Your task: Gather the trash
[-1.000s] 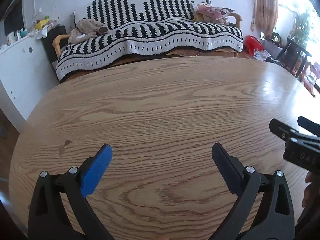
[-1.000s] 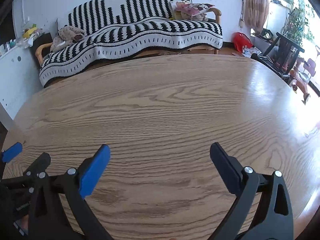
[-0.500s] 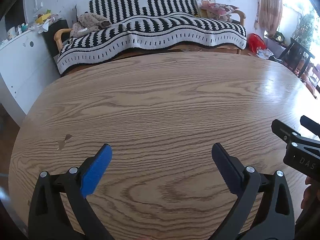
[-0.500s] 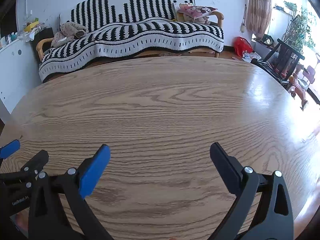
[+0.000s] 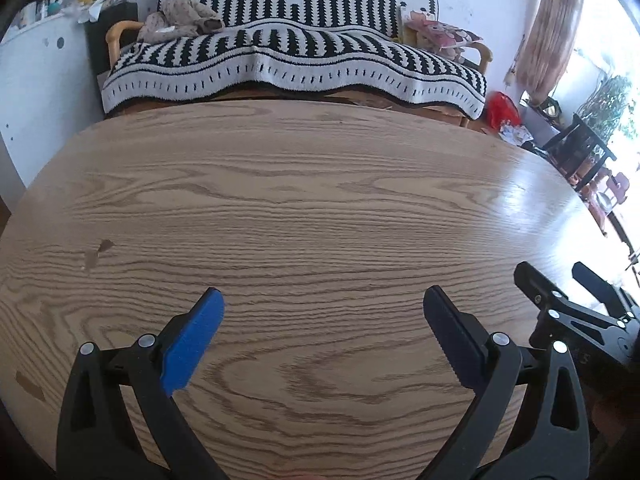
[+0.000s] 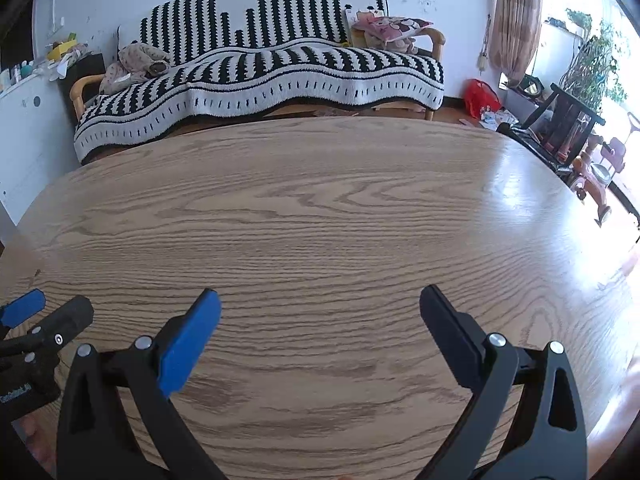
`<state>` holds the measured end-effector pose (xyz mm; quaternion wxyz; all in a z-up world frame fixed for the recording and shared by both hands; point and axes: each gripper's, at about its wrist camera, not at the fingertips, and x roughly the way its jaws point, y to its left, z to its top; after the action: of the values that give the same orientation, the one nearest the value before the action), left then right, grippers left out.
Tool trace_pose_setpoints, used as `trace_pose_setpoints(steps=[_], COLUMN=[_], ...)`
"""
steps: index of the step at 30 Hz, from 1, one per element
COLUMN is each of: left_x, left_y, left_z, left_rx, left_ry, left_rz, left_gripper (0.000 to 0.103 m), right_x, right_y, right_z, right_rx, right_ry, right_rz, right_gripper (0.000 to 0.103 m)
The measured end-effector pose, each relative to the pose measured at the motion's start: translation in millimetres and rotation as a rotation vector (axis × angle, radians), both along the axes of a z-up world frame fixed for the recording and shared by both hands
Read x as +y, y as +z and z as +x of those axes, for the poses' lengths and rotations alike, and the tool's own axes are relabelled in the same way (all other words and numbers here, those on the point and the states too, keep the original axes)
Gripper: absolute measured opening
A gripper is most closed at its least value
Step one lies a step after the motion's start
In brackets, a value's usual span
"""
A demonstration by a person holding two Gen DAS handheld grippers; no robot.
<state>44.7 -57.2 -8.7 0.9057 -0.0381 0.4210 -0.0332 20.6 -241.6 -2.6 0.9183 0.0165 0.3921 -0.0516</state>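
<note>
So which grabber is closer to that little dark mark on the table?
Left. The mark lies just ahead and to the left of the left gripper. The right gripper sits on the far side of the left one.

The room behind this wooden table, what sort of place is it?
Most likely a home living room: a sofa under a black-and-white striped blanket, a curtain by a bright window, and potted plants beside it.

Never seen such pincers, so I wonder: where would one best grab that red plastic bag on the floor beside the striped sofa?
Probably its crumpled upper part, coming from above: the red plastic bag slumps soft on the floor, with the striped sofa close on one side and scattered papers on the other. No handles can be made out.
</note>
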Motion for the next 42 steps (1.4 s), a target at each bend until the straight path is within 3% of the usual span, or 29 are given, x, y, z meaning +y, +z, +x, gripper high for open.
trace_pose_setpoints(steps=[8, 25, 33, 38, 42], left_x=[-1.5, -1.5, -0.3, -3.2, -2.6], left_y=[-5.8, -6.4, -7.4, -3.7, -5.6], left_z=[3.4, 1.9, -3.0, -3.5, -0.6], left_rx=[0.038, 0.004, -0.004, -0.036, -0.017], left_ry=[0.032, -0.005, -0.015, -0.004, -0.015], left_rz=[0.064, 0.080, 0.038, 0.069, 0.066], left_gripper=[0.097, 0.097, 0.097, 0.097, 0.097], right_x=[2.2, 1.3, 0.6, -1.2, -1.6], right_y=[-1.2, -1.6, -4.9, -6.2, -6.4], right_z=[-1.5, -1.1, -1.3, -1.3, -1.1], right_rx=[0.001, 0.014, 0.023, 0.027, 0.028], right_ry=[0.000, 0.007, 0.006, 0.002, 0.002], right_rz=[-0.013, -0.018, -0.029, -0.026, -0.027], right_gripper=[0.096, 0.096, 0.096, 0.096, 0.096])
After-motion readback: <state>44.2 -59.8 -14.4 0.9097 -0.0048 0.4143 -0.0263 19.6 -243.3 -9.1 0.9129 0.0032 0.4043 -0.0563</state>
